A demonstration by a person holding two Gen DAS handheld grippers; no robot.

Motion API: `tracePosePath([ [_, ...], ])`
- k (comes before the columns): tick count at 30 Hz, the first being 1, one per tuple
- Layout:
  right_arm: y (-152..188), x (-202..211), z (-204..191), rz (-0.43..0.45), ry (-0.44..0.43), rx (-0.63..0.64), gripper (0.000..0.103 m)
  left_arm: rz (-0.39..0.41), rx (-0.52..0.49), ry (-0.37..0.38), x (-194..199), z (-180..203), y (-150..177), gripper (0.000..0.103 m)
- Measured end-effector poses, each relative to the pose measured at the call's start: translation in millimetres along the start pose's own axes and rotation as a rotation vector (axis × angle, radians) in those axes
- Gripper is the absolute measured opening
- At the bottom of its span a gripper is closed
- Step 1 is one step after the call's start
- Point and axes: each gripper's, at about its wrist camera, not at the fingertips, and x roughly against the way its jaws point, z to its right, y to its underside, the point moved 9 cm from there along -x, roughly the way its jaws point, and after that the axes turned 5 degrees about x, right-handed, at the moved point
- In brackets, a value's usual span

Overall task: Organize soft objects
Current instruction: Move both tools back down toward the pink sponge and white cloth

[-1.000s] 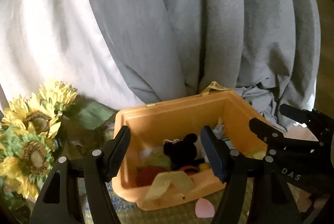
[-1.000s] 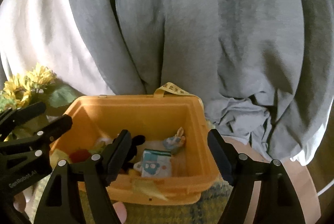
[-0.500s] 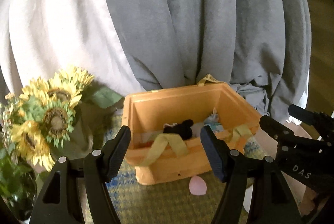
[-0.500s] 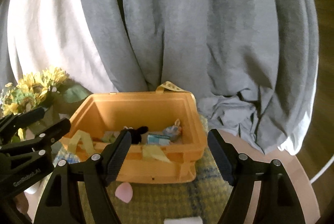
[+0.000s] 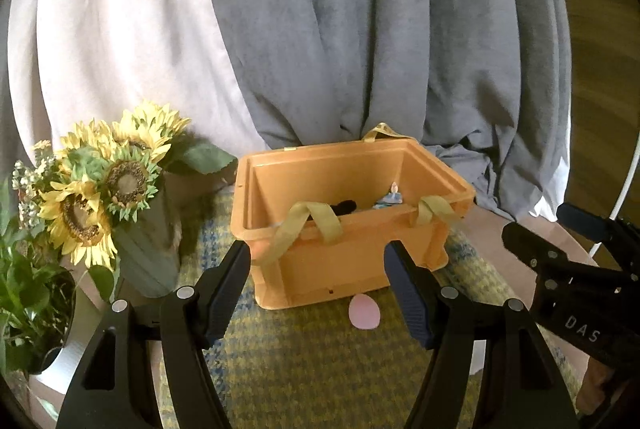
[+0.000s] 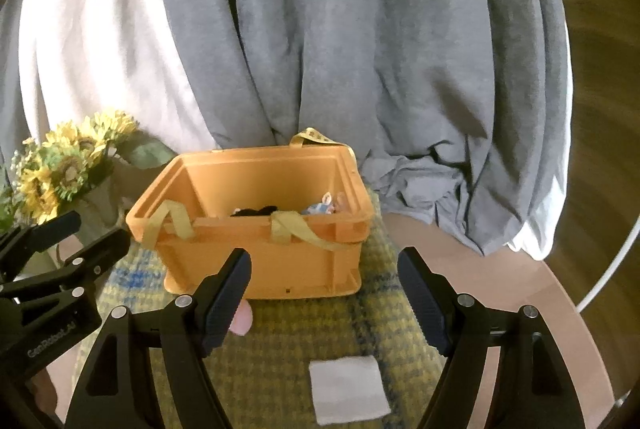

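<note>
Left gripper [image 5: 318, 289] and right gripper [image 6: 324, 297], both jaws spread and empty, face the orange bin [image 6: 256, 225] at 12 o'clock on the mat [image 6: 304, 333]. Toys lie inside; pink piece [image 5: 363, 312] before it; white pad [image 6: 348, 391] at 6 o'clock; sunflowers [image 5: 100, 181] at 9 o'clock.

Grey curtain [image 6: 360, 49] beside white drape [image 5: 100, 29], wooden floor [image 6: 600, 109] behind.

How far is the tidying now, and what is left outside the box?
Done: soft toys, one black, lie inside the orange bin. In hand: nothing; left gripper and right gripper are both open. Left: the pink piece and white square pad lie on the checked mat.
</note>
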Motion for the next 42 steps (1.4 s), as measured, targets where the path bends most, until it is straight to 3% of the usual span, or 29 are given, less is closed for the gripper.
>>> tracePosePath([
  [12, 30, 19, -7, -0.008, 0.009, -0.029, 0.080, -0.020, -0.020, 0.000, 15, -4, 25, 0.068],
  [21, 58, 27, -8, 0.010, 0.080, -0.010, 0.080, -0.057, -0.065, 0.015, 8, -2, 58, 0.068],
  [28, 84, 23, 2, -0.023, 0.128, -0.087, 0.084, -0.097, -0.057, 0.035, -5, 1, 76, 0.068],
  [42, 140, -21, 17, -0.220, 0.130, -0.227, 0.084, -0.206, -0.088, 0.083, -56, 19, 98, 0.068],
])
